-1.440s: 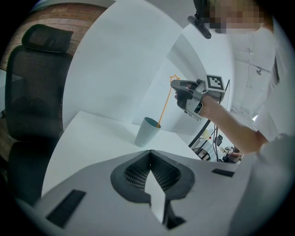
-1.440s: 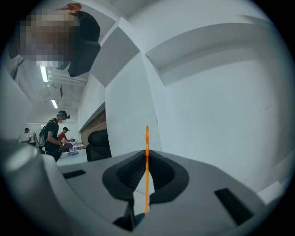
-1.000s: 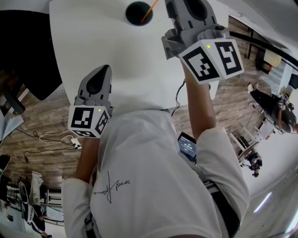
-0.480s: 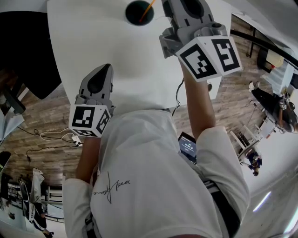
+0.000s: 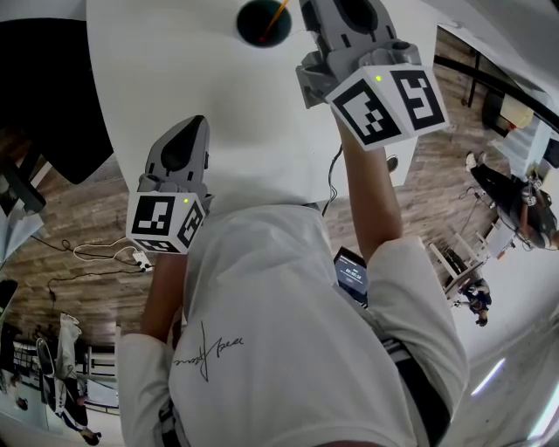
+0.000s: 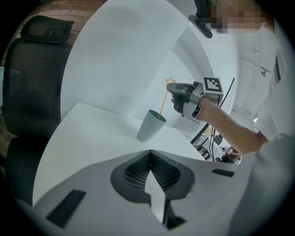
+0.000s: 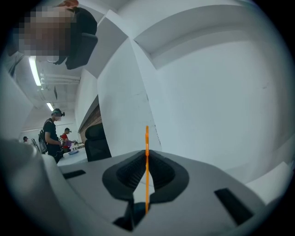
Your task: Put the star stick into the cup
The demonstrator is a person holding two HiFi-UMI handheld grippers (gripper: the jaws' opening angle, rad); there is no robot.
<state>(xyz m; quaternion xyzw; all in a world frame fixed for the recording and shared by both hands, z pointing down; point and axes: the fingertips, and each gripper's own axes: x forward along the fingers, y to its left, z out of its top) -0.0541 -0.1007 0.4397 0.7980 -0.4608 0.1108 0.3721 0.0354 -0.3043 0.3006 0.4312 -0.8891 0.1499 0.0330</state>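
**Head view:** R claw [image 5: 342, 22] is seen extended over the white desk [image 5: 175, 70], just beside the cup [image 5: 262, 23]. The star stick [image 5: 278, 12] is seen as a thin orange line crossing the cup's dark mouth. L claw [image 5: 190, 129] is held by the desk's near edge, well apart from the cup.

**Left gripper view:** L claw jaws are closed together, w/ nothing betw. them. The cup is noted as a smooth, tapered, pale grey-blue tumbler, upright on the matt desk. The stick is slim and straight, w/ an outline star at the top. Its lower end is inside the cup and it is slightly tilted. Its upper part is gripped by R claw just below the star.

**Right gripper view:** R claw is clamped on the stick, which is seen edge-on betw. the dark ribbed pads. The cup is not shown here.

**Assessment:** Insertion is judged part done; release is outstanding. The stick should be lowered until its end bears on the cup's bottom, w/ no side load put on the rim, as the cup is prob. light and easily tipped. The jaws should then be opened slowly and the claw drawn back clear of the star.
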